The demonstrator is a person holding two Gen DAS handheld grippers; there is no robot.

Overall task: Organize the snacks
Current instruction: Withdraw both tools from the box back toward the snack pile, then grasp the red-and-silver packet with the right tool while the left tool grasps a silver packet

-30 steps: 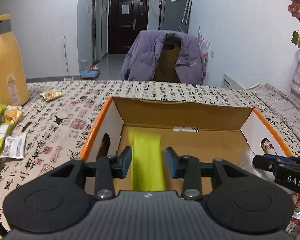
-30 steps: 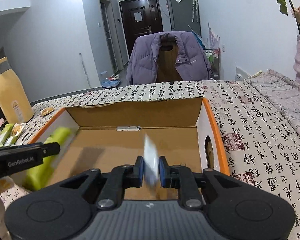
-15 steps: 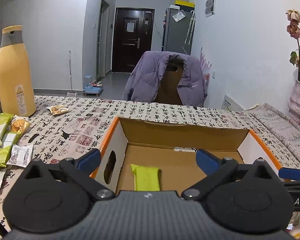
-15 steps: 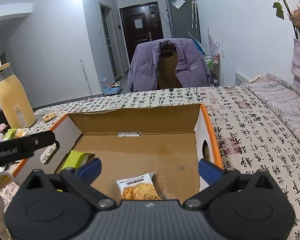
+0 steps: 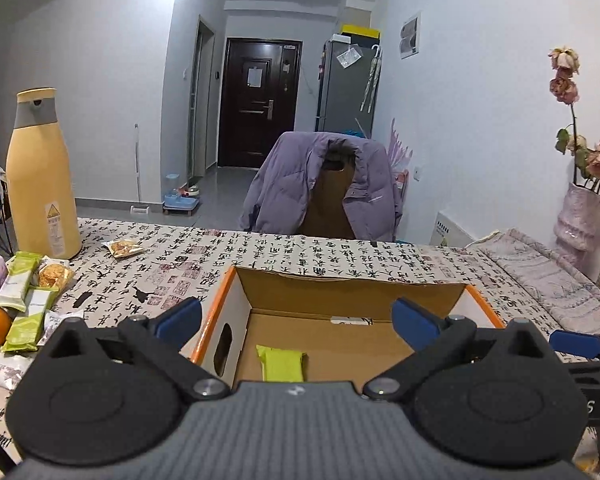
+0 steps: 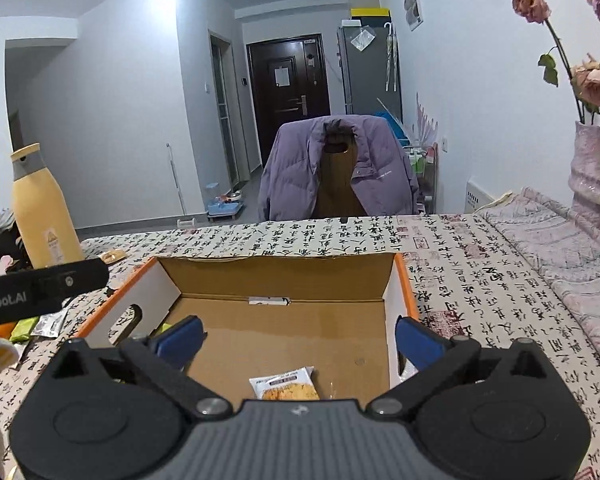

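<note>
Both sets of jaws stand wide apart, nothing between them: left gripper [image 5: 298,318] and right gripper [image 6: 298,338] hang above the open cardboard box [image 6: 280,280]. Green bar [image 5: 282,365] lies on the box floor at left, biscuit packet [image 6: 286,385] toward the right. More snacks [image 5: 28,304] sit loose on the tablecloth [image 5: 320,250] beside the yellow bottle [image 5: 40,176].

Green bar [image 5: 283,365] and cracker packet [image 6: 286,386] flat inside the open cardboard box [image 5: 340,288] (orange-edged), apart.
</note>
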